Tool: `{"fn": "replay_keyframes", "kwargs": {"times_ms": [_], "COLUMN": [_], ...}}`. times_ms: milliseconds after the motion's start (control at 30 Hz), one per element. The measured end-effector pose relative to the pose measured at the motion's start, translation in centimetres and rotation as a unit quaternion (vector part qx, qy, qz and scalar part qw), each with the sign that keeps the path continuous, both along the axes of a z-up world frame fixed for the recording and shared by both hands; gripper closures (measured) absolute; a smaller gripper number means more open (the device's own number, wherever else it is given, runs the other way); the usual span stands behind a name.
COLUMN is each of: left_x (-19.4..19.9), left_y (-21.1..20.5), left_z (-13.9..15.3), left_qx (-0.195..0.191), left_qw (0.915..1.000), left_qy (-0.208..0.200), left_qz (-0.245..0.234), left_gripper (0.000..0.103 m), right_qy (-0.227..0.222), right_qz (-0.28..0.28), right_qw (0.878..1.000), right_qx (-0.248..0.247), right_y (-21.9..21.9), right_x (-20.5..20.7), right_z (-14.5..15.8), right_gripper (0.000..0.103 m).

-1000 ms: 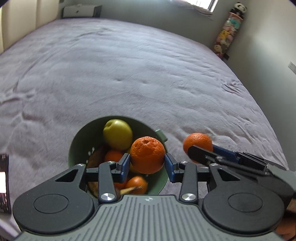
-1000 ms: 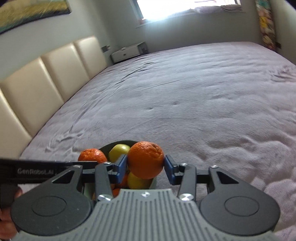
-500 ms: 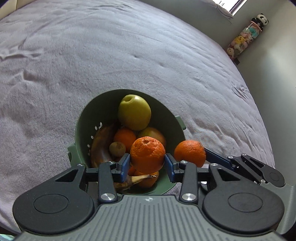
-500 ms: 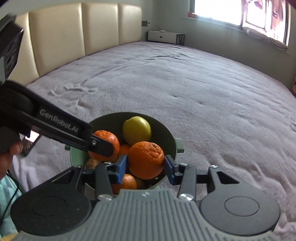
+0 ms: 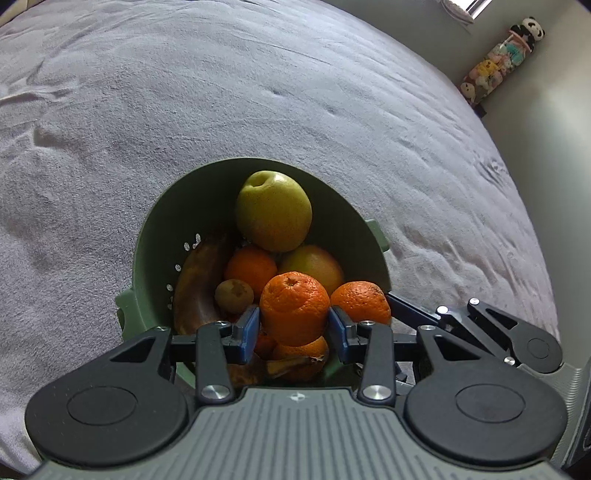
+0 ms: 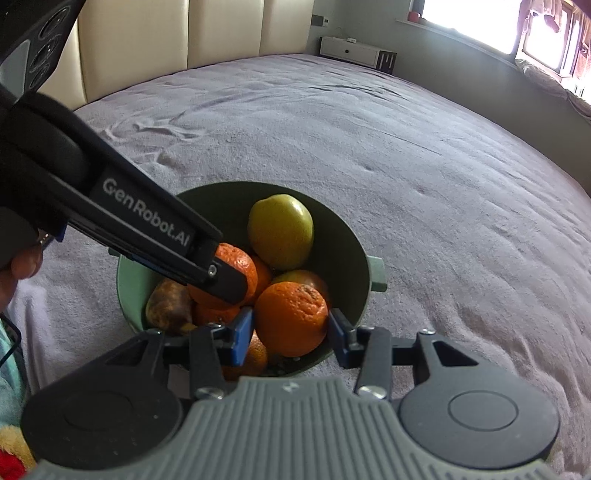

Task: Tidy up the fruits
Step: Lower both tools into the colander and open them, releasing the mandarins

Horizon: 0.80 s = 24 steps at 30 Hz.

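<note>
A green colander (image 5: 155,236) (image 6: 351,236) sits on the bed and holds a yellow-green apple (image 5: 273,210) (image 6: 280,230), a brown banana (image 5: 195,284), a small kiwi (image 5: 233,295) and several oranges. My left gripper (image 5: 293,325) is shut on an orange (image 5: 294,306), held just above the fruit pile. My right gripper (image 6: 288,330) is shut on a second orange (image 6: 291,317), over the colander's near right side. That second orange (image 5: 360,302) also shows at the right of the left wrist view. In the right wrist view the left gripper (image 6: 221,275) reaches in from the left with its orange (image 6: 236,262).
The grey bedspread (image 5: 258,92) spreads wide around the colander. A cream padded headboard (image 6: 184,33) and a white bedside cabinet (image 6: 354,51) stand at the far side. A stack of plush toys (image 5: 495,62) leans in the room's corner. A person's hand (image 6: 22,262) holds the left gripper.
Both grippers have come down over the colander with their oranges and tilted more steeply. The two held oranges have drawn close together above the fruit pile.
</note>
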State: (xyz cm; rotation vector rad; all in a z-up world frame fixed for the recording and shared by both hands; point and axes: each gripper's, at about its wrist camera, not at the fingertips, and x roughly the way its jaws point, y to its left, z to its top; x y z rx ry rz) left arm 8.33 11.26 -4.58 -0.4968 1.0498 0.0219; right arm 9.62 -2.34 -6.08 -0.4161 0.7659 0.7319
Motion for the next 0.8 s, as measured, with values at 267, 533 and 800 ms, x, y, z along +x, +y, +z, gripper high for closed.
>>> {"fn": "replay_keyframes", "kwargs": {"times_ms": [267,533,800], "left_x": [1.0,1.3,0.9], "left_y": [-0.5,-0.5,-0.3], "left_z": [-1.6,-1.9,-0.7], "left_qx": [0.005,0.011,0.005], "left_qw": [0.9998,0.9997,0.9999], "left_qy": [0.017,0.023,0.016], "left_qz": [-0.005,-0.003,-0.001], "left_gripper": [0.057,0.055,0.040], "right_qy": [0.003,0.010,-0.001], "right_qz": [0.014,0.015,-0.003], "right_qw": [1.000,1.000,1.000], "right_qx": [-0.025,-0.022,-0.007], "right_y": [0.7,0.6,-0.1], "right_x": [0.5,0.8,0.5], "right_z": [-1.3,-1.5,-0.3], "right_gripper": [0.061,0.060,0.042]}}
